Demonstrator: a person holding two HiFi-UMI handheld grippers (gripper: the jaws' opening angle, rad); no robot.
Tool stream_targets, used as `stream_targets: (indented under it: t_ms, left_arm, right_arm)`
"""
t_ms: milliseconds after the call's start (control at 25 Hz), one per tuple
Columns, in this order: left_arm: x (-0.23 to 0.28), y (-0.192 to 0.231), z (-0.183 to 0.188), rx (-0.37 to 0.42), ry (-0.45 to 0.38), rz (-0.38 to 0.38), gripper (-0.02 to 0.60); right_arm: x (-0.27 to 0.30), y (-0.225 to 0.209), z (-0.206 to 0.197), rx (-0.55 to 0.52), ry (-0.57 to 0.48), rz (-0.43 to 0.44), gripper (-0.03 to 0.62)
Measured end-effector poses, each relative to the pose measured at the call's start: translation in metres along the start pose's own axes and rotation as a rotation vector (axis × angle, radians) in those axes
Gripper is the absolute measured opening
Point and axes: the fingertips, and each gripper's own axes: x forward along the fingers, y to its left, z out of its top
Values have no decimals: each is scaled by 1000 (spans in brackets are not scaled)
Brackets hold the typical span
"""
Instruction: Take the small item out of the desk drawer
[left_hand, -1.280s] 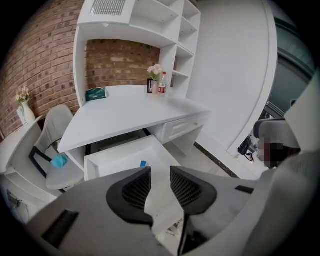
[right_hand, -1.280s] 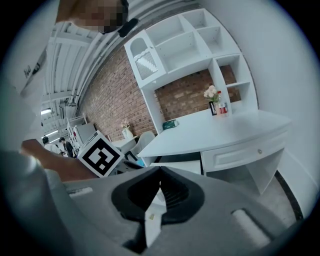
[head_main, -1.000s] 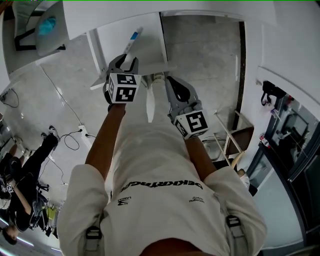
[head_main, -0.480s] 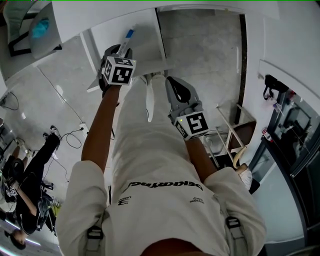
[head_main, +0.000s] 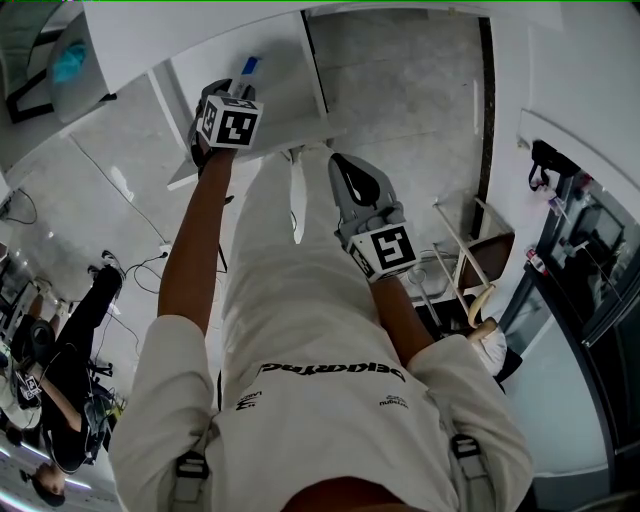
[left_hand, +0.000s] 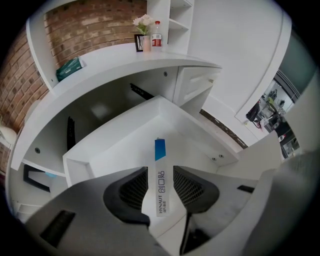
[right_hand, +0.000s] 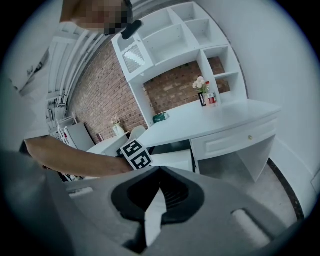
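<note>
A small white strip with a blue end (left_hand: 160, 187) lies flat on the floor of the pulled-out white drawer (left_hand: 115, 150). My left gripper (left_hand: 159, 170) points steeply down into the drawer. Its jaws have just been opening and stand open, with the strip between them and a gap on both sides. In the head view the left gripper (head_main: 236, 92) hangs over the drawer (head_main: 290, 95), and the strip's blue end (head_main: 248, 66) shows beyond it. My right gripper (head_main: 338, 166) is held lower by the person's leg, away from the drawer, its jaws (right_hand: 160, 168) closed tip to tip on nothing.
The curved white desk top (left_hand: 120, 55) overhangs the drawer and carries flowers (left_hand: 144, 22), a bottle (left_hand: 157, 34) and a green box (left_hand: 70, 69). White shelves (right_hand: 175, 40) stand on a brick wall. A second drawer (right_hand: 235, 140) is closed. Another person (head_main: 55, 370) and cables are at left.
My left gripper has gone forward and down into the drawer, so the strip now sits between its jaws. The right gripper has stayed about where it was.
</note>
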Motion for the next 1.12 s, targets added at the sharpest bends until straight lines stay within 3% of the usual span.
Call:
stream_targets:
  t_ms: [480,680,1120]
  left_arm:
    - [27,7,-6,4,55,-31,147]
    - [31,7,-7,-1,67,-38,92]
    - [16,2,3,-5,36,-36,83]
  right_arm:
    - [15,-3,-3,29,15,-4,-3]
    - [14,-6,-3,22,17,-8,-3]
    - [7,-8,2,29,4,1,-3]
